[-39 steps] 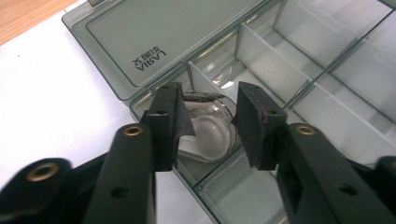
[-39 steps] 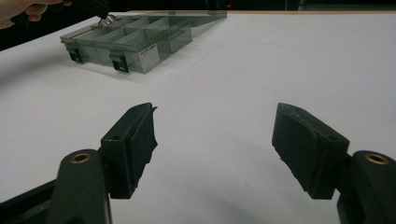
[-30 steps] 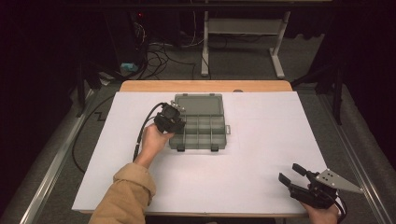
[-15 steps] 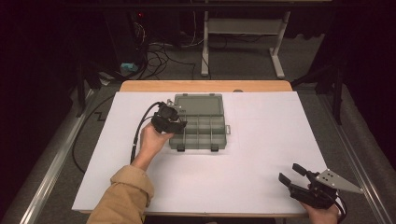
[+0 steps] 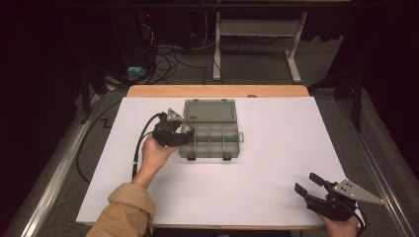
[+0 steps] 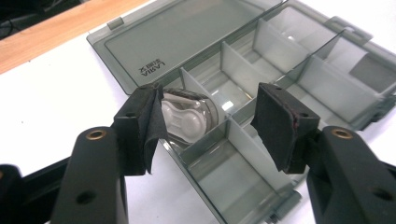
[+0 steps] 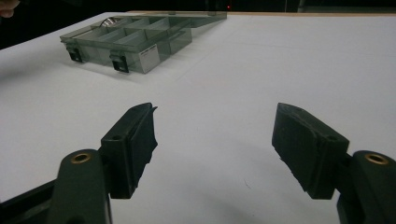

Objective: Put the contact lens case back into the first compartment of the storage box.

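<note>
Since a second ago the left hand-held gripper has drawn back a little from the organizer box on the table, its jaws just opening and now spread. They have let go of a small clear round container, which rests in a corner compartment. That placement looks done. The right hand-held gripper rests spread, idle.

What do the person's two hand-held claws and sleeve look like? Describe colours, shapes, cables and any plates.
Both are black, two-jawed tools with flat dark pads and brass-coloured rivets at the jaw bases. The left claw trails a black cable and carries a small grey plate on top. The right claw bears a larger grey three-cornered plate with small holes. The left arm wears a tan sleeve with a cuff.
</note>
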